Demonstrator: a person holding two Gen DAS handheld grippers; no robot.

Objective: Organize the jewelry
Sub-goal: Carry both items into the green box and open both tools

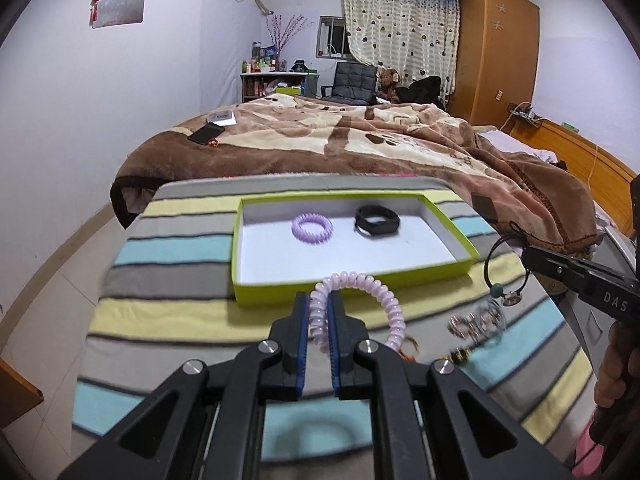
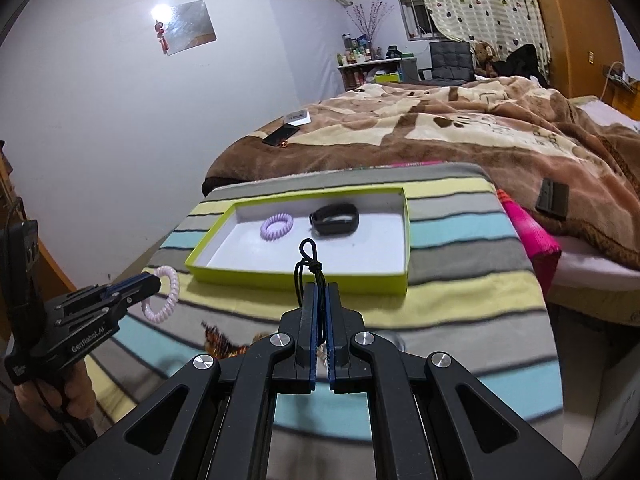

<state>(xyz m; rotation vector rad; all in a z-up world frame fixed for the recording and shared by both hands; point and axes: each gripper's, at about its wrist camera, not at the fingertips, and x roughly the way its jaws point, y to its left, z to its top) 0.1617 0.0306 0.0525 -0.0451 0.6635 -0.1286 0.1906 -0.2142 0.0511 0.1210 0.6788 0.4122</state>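
Both grippers grip jewelry: left gripper (image 1: 320, 300) pinches a pink coil bracelet (image 1: 376, 292), right gripper (image 2: 320, 292) a black cord bracelet (image 2: 310, 264). Only the left view shows its beads (image 1: 505, 295).

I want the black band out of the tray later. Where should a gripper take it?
Grip the black band across its near arc, from above: it lies flat in the green tray, its open loop leaves room for one finger, and the purple coil lies apart.

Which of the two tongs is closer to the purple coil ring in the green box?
Left, though only roughly. The left tongs, pinching a pink coil bracelet, sit below the purple coil ring; the right tongs, holding a black cord, are off to the box's right.
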